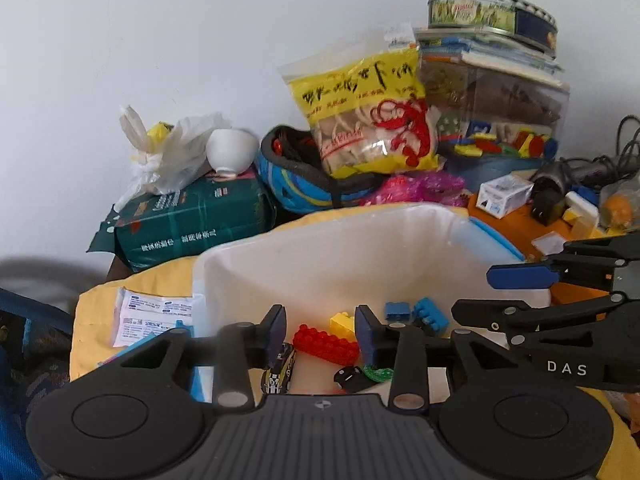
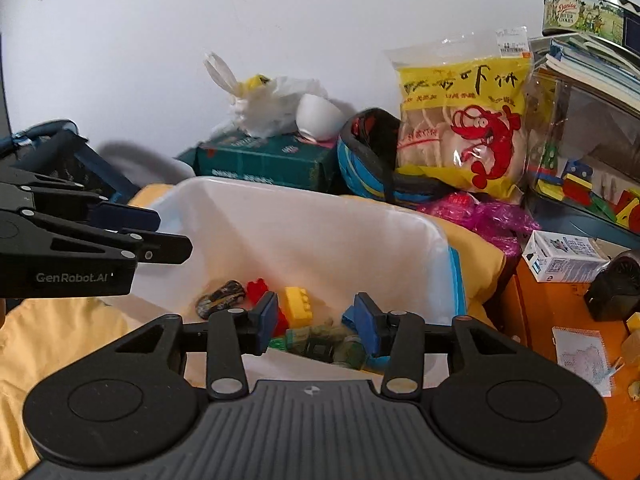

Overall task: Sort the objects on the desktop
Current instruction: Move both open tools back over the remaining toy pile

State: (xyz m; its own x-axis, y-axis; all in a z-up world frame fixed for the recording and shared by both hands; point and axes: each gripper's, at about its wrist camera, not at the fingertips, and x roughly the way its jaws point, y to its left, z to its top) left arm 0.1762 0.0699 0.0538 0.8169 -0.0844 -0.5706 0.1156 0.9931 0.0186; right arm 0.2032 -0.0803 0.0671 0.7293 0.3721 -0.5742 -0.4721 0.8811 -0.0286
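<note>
A white plastic bin (image 1: 360, 248) stands on a yellow cloth and holds loose toys: a red brick (image 1: 324, 342), a yellow brick (image 1: 344, 322), blue bricks (image 1: 416, 314) and a striped toy car (image 1: 280, 368). My left gripper (image 1: 322, 334) hangs open over the bin's near side, and nothing is between its pads. My right gripper (image 2: 316, 322) is open too, above the yellow brick (image 2: 298, 306) and some green pieces (image 2: 316, 340) lying in the bin (image 2: 300, 232). Each gripper shows in the other's view, the right one (image 1: 504, 294) and the left one (image 2: 160, 232), side by side.
Behind the bin lie a green pack (image 1: 192, 220), a white bowl (image 1: 232, 150), a blue helmet (image 1: 288, 184) and a yellow snack bag (image 1: 368, 120). A clear box (image 1: 500, 120) under a cookie tin (image 1: 492, 14) stands at the right. A small white carton (image 2: 560, 258) sits on the orange tabletop (image 2: 560, 320).
</note>
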